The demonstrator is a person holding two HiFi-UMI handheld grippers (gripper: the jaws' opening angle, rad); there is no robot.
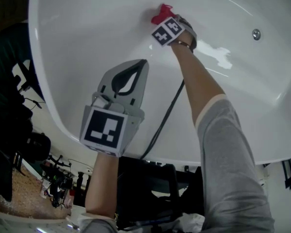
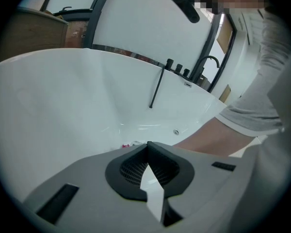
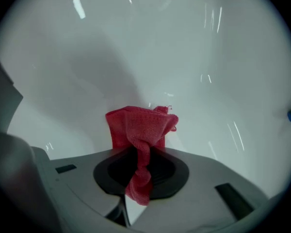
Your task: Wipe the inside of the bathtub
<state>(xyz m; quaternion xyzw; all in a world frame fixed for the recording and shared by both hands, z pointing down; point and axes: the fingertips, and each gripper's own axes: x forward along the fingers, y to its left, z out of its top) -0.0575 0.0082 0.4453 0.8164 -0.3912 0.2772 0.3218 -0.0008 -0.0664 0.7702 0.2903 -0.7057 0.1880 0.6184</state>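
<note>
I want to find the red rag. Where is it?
The red rag is pinched in the right gripper, at the white bathtub wall, top middle of the head view.

One white bathtub (image 1: 87, 42). One red cloth (image 3: 140, 125). One round metal fitting (image 1: 256, 34) in the tub wall. One black cable (image 1: 165, 115). Two grippers, the left gripper (image 2: 148, 144) and the right gripper (image 3: 140, 152), each with two jaws and one marker cube (image 1: 103, 129). Two arms (image 1: 199, 81) of one person.
</note>
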